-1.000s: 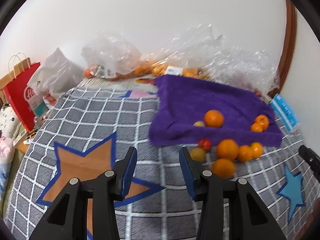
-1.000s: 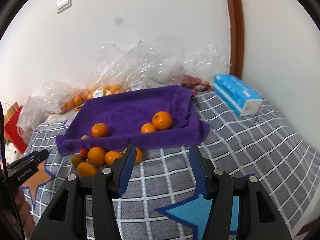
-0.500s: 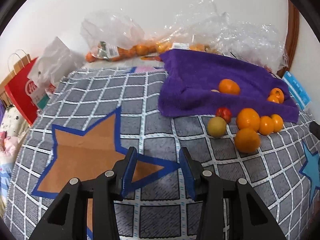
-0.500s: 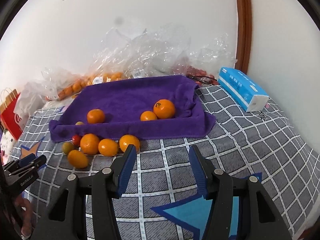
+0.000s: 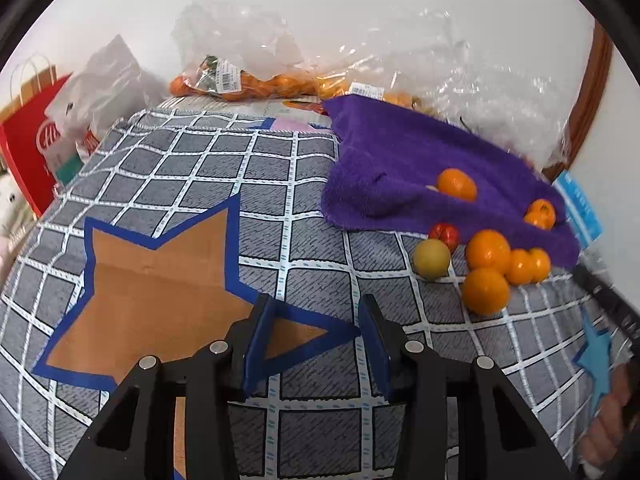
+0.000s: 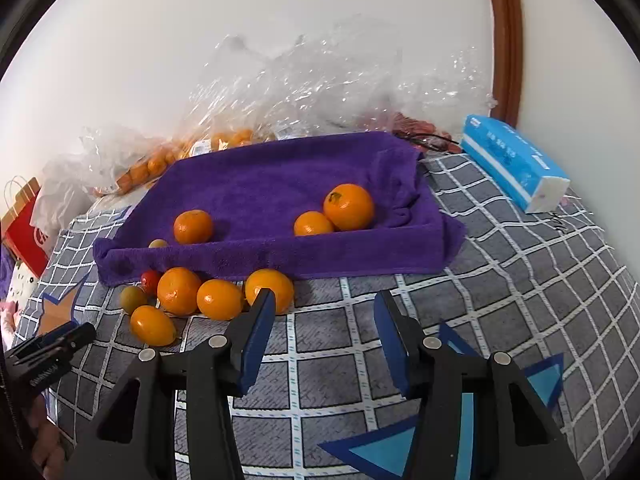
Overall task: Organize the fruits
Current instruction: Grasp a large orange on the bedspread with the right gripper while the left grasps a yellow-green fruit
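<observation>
A grey checked blanket printed with stars covers the surface beneath a white wall, with crumpled clear plastic bags heaped along the back. A purple towel lies draped over a shallow tray, holding three oranges: one at left, and a large one touching a smaller one at right. A blue tissue pack sits beside the towel's right end.

The left tongs hang spread and empty above the orange star, the fruit cluster well off to their right. The right tongs are likewise spread and empty, their left finger overlapping the nearest orange in view.

In front of the towel, loose on the blanket, lie more oranges, a yellow-green fruit and a small red fruit just beside it, touching the towel's edge.
</observation>
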